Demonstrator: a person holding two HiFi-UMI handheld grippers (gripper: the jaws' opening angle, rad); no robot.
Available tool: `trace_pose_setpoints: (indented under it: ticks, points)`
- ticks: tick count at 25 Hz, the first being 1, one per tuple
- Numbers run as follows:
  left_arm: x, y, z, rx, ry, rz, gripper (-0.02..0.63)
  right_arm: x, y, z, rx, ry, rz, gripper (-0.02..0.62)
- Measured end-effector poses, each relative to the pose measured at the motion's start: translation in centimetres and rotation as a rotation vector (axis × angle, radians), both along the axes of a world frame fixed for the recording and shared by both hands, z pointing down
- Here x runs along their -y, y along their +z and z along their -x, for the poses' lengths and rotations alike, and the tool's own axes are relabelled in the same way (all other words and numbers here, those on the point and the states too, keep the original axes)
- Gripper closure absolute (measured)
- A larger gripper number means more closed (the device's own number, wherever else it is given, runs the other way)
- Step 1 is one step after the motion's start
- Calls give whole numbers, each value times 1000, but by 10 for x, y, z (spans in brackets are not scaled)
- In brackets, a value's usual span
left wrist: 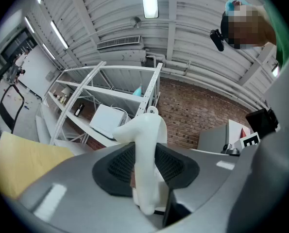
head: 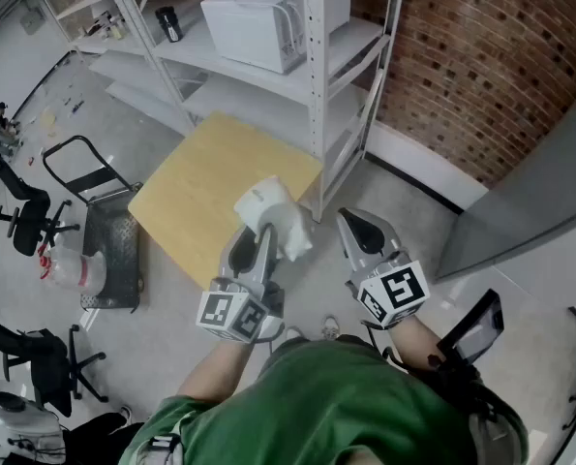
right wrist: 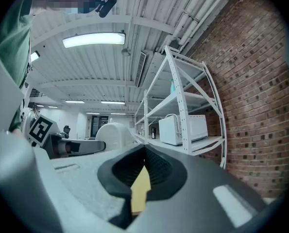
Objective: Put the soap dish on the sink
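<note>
The white soap dish (head: 273, 216) is held in the air over the corner of a yellow table (head: 196, 187). My left gripper (head: 256, 243) is shut on it. In the left gripper view the soap dish (left wrist: 146, 144) stands edge-on between the two dark pads, which press on both of its sides. My right gripper (head: 355, 226) is alongside to the right, shut and holding nothing. In the right gripper view its jaws (right wrist: 144, 152) meet at the tips, and a sliver of yellow table shows below them. No sink is in view.
A white metal shelf rack (head: 312, 95) stands behind the table, with a white microwave (head: 258, 17) on it. A brick wall (head: 481, 66) is at the right, with a grey cabinet (head: 539, 192) in front of it. A black hand truck (head: 104, 240) and chairs stand on the floor at left.
</note>
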State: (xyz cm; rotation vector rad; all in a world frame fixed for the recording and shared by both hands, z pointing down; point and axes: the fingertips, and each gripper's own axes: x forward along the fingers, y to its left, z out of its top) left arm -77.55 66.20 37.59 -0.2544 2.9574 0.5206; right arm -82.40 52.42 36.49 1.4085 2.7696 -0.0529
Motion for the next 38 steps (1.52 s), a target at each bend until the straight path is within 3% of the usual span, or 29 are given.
trace_pose_setpoints:
  ticks: [9,15,19,28,38]
  points:
    - [42,-8,26,9,80,1,471,41,-9,13,16,59,25,592]
    - [75,-11,38,7,191,8,471,68,-18,8,59,153,14,592]
    - [114,-12,46,-7,317,0,471,107,-16,1,67,285,0,592]
    - [204,-7,25,-22,667,-8,471,198,-5,-63,19,654,-36,592]
    - [280,-3,-12,-25,929,-13,471,264,-3,-140,10,946,-45,592]
